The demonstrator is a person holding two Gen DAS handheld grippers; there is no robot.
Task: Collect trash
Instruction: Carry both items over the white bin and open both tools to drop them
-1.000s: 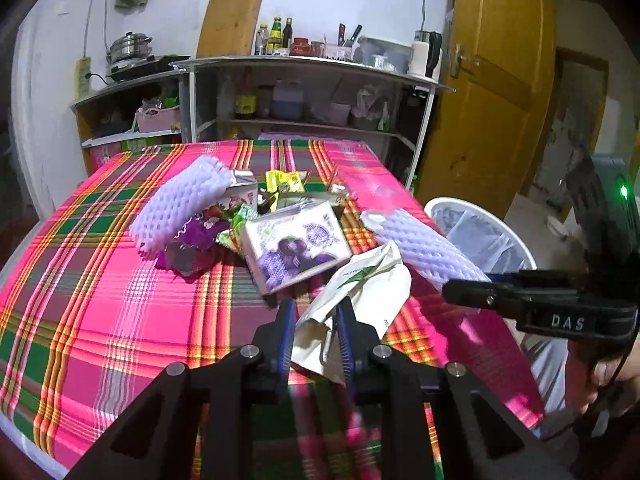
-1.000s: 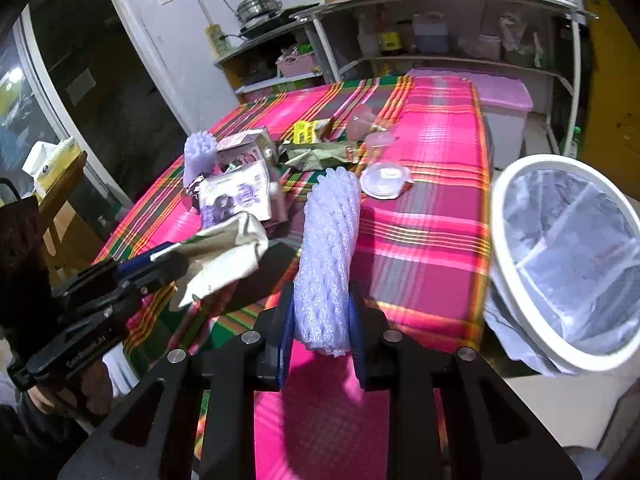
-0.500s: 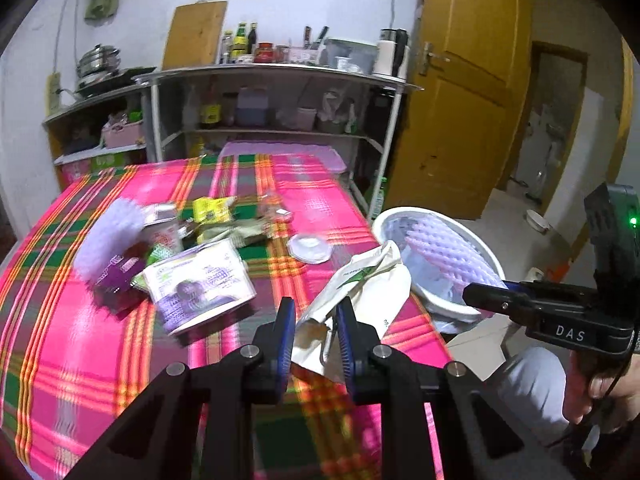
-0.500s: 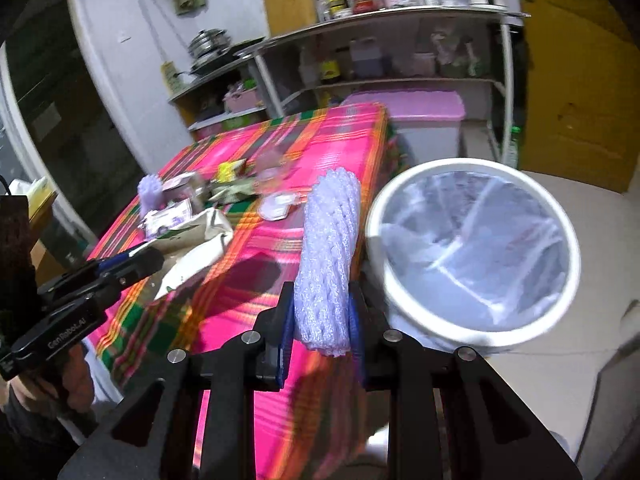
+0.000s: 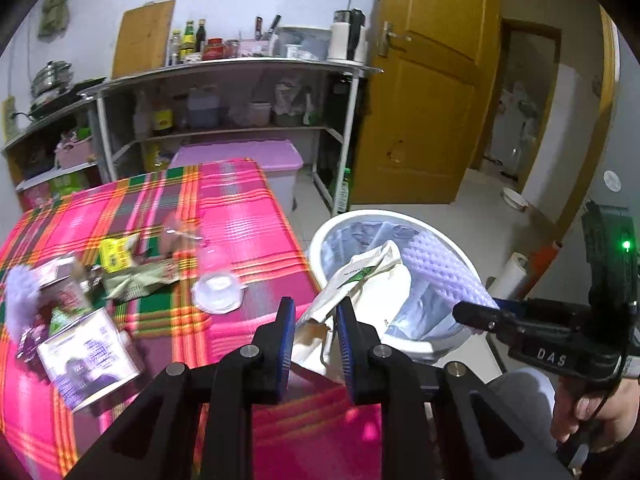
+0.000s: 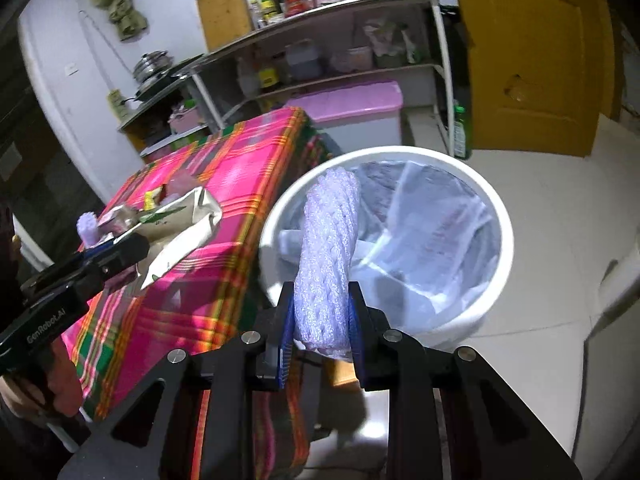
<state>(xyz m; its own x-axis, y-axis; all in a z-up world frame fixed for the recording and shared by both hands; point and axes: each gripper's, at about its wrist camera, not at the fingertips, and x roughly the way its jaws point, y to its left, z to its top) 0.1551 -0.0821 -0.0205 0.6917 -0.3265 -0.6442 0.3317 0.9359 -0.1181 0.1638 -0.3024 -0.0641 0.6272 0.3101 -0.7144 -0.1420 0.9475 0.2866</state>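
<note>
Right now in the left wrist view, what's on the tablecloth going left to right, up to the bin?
Purple foam net → purple-printed carton → yellow packet → clear round lid → white bin.

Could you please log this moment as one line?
left gripper: holds paper bag | right gripper: holds foam net | both over bin
</note>
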